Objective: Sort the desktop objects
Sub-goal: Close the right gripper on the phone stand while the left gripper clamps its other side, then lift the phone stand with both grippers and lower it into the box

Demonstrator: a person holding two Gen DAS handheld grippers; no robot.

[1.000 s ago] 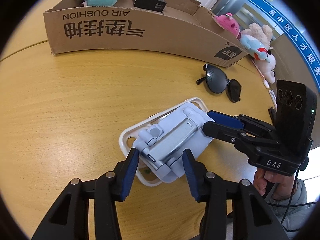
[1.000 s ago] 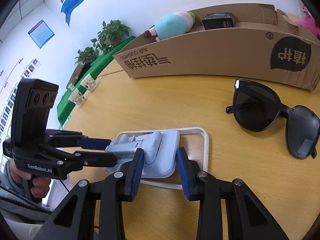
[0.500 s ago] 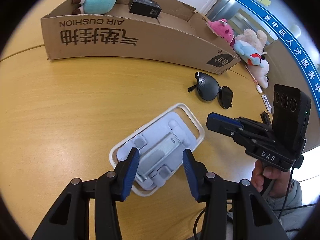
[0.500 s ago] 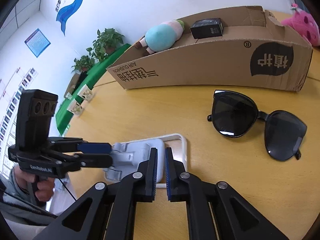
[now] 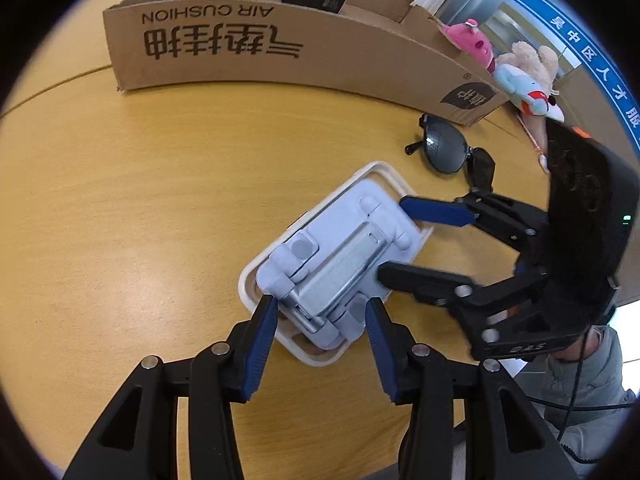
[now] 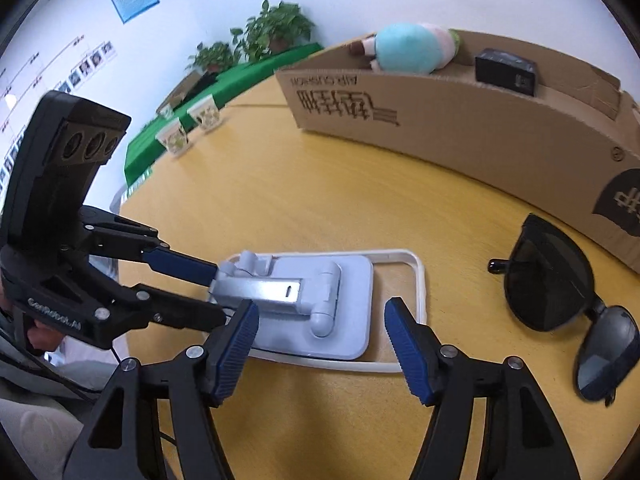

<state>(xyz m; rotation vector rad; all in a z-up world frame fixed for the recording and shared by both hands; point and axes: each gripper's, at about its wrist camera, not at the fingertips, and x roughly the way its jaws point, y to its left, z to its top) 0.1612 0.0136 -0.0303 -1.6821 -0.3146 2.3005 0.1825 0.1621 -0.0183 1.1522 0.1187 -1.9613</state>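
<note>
Two grippers are on one item right now: the folded pale-blue phone stand (image 5: 336, 268) lying on a white frame (image 5: 384, 170) in the middle of the wooden table (image 5: 120, 208). In the left wrist view, the left gripper (image 5: 318, 318) has its blue pads pinched on the stand's near hinge end, so that's a clamp on it, while the right gripper (image 5: 404, 242) comes in from the right with jaws spreading around the far end, pads not pressing. Sunglasses (image 5: 452, 150) sit beyond, with the cardboard box (image 5: 280, 56) at the far edge. In the right wrist view, the right gripper (image 6: 322, 338) is opening over the stand (image 6: 312, 300), nothing squeezed. A second ago its jaws were narrower, then nearly shut off to the side; now they're wide again. My guess: it's re-gripping, so next it needs to close squarely on the stand's body before lifting toward the box.
</note>
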